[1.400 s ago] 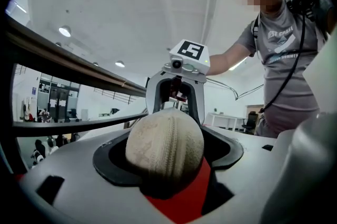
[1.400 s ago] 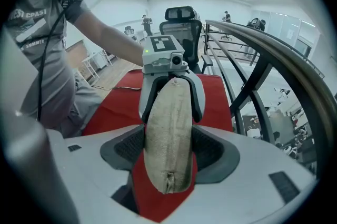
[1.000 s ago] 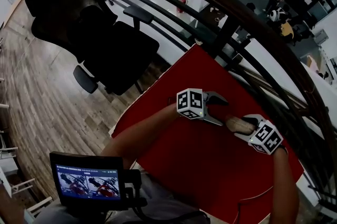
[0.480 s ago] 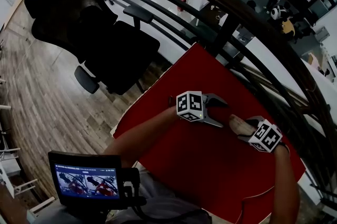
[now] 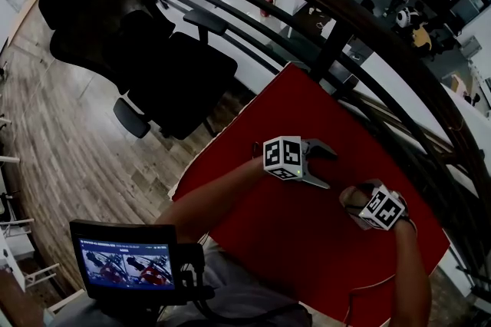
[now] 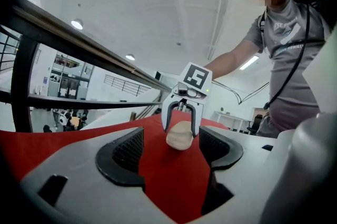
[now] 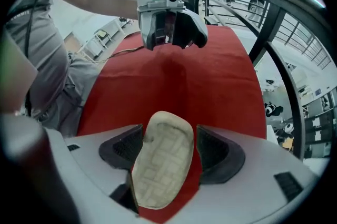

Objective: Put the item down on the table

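Lower right of the head view is where it's all happening, so quick rundown, biggest stuff first.

One red table [image 5: 291, 241] fills the lower right half of the frame, pushed up against a curved dark railing [image 5: 322, 3]. One black office chair [image 5: 153, 64] sits on the wood floor at upper left. One small monitor [image 5: 126, 264] is at lower left. Neither of those has anything to do with the job, imo.

Two grippers. The left gripper [image 5: 328, 167] hangs over the middle of the table with its fingers spread wide and nothing between them. Its own view shows only red cloth in the gap. The right gripper [image 6: 180, 125] sits toward the right edge of the frame, fingers closed in on the item [image 7: 163, 165]. That's one flat, oval, beige thing with a grid pattern pressed into it, maybe a sole or insole, can't say for sure.

Progress: I'd call it not done. The item is down low over the red cloth, but it's clamped between the right fingers. Can't tell if its lower end touches the table yet. What's left is to set it flat, open up and back off.
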Demonstrator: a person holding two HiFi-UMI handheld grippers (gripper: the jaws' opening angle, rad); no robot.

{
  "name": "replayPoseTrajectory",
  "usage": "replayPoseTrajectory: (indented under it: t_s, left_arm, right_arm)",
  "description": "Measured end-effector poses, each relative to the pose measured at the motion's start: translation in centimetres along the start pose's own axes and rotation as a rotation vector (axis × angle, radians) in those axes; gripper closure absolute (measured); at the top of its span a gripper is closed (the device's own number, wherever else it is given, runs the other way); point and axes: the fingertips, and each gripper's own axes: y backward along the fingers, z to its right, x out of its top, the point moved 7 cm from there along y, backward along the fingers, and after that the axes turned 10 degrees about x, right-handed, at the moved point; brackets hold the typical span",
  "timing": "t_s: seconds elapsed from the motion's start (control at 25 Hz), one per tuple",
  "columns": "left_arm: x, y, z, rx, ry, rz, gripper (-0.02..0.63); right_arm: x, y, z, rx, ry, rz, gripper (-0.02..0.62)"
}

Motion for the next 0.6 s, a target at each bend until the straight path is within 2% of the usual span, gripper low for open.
replayPoseTrajectory:
  t_s: [0.12, 0.2, 0.44, 0.6]
  left_arm:
    - [0.2, 0.0, 0.6, 0.001, -0.029, -0.015, 0.273]
    - [0.8, -0.1, 1.3, -0.005, -0.060, -0.015, 0.276]
    - [5.2, 0.5, 3.7, -0.049, -0.150, 0.022, 0.295]
    - [7.7, 0.7, 4.9, -0.056, -0.200, 0.039, 0.318]
  right_arm:
    - [0.0, 0.3, -0.2, -0.032, -0.015, 0.035, 0.316]
    - [0.3, 1.3, -0.1, -0.086, -0.004, 0.089, 0.316]
    - [3.7, 7.5, -1.8, -0.330, 0.068, 0.405, 0.318]
    - [4.9, 9.0, -3.9, -0.386, 0.111, 0.462, 0.323]
